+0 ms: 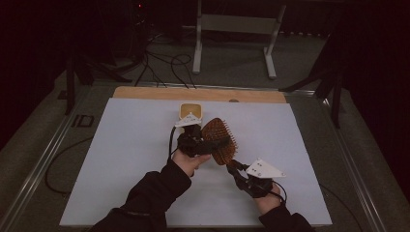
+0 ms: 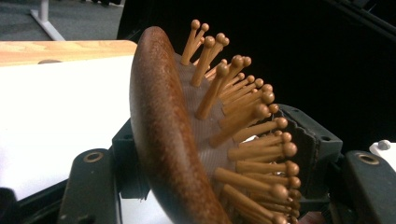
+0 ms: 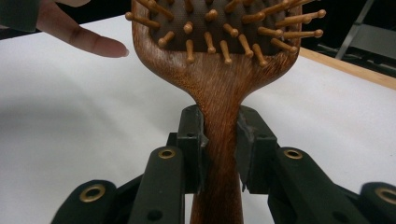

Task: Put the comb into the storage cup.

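writing: none readable on the hairbrush (image 1: 220, 140), either gripper, or the tub; no brand marks visible.
hairbrush: wooden paddle type, brown back, peg bristles with ball tips, dark cushion pad.
location: held up off the white sheet (image 1: 121, 159), about mid-table, between the two grippers.
long axis: in the high view runs diagonal, handle end toward the person's right and near side, head toward the far left.
facing: bristle face up and toward the right in the high view.
right gripper (image 3: 220, 149): jaws clamped on the handle neck just below the head, pads pressing both sides of the wood.
left gripper (image 2: 219, 154): jaws straddle the head, one behind the wooden back, the other on the bristle tips; looks like contact on both sides.
behind: a pale yellow tub (image 1: 190, 110) just past the left gripper, on the sheet.
finger (image 3: 88, 39): near the head in the right gripper view, apart from it.
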